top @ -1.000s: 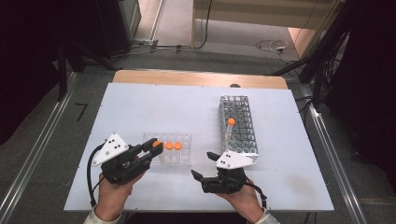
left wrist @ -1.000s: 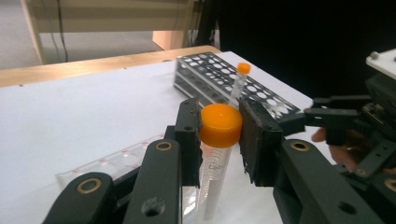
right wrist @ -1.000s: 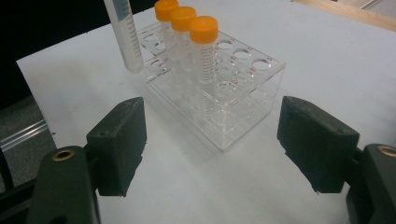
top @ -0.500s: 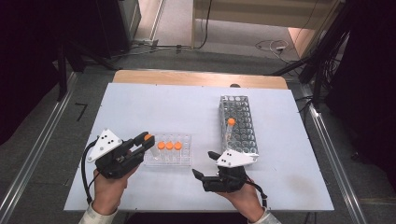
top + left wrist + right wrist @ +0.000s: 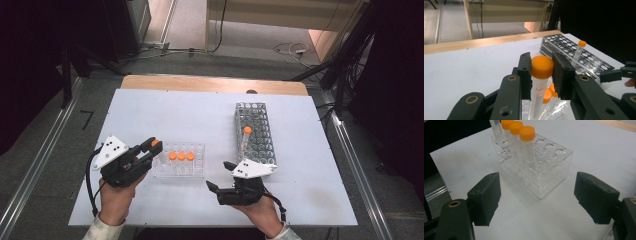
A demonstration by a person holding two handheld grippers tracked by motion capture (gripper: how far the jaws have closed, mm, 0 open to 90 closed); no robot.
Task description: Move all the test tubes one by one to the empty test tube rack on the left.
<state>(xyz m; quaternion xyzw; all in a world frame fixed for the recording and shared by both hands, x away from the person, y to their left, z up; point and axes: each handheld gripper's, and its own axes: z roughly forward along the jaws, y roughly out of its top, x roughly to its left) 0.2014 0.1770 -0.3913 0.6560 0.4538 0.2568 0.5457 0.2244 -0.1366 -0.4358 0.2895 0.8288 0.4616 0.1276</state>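
My left gripper (image 5: pixel 150 148) (image 5: pixel 541 72) is shut on an orange-capped tube (image 5: pixel 155 143) (image 5: pixel 541 66), just under the cap. The tube's lower end (image 5: pixel 496 128) hangs at the left end of the clear rack (image 5: pixel 197 172) (image 5: pixel 554 167); I cannot tell if it is out of its hole. Three more orange-capped tubes (image 5: pixel 181 156) (image 5: pixel 527 135) stand in that rack. My right gripper (image 5: pixel 220 176) (image 5: pixel 537 192) stands open just right of the rack and faces it. Its jaws have just been opening, with nothing between them.
A metal rack (image 5: pixel 260 145) (image 5: pixel 571 50) lies at the right of the white table (image 5: pixel 165 115), with one orange-capped tube (image 5: pixel 247 131) (image 5: pixel 581 46) upright in it. A wooden strip (image 5: pixel 210 84) runs along the far edge.
My left gripper has drawn back a little to the left with the tube, uncovering the three caps in the clear rack. The right hand has stayed in place.
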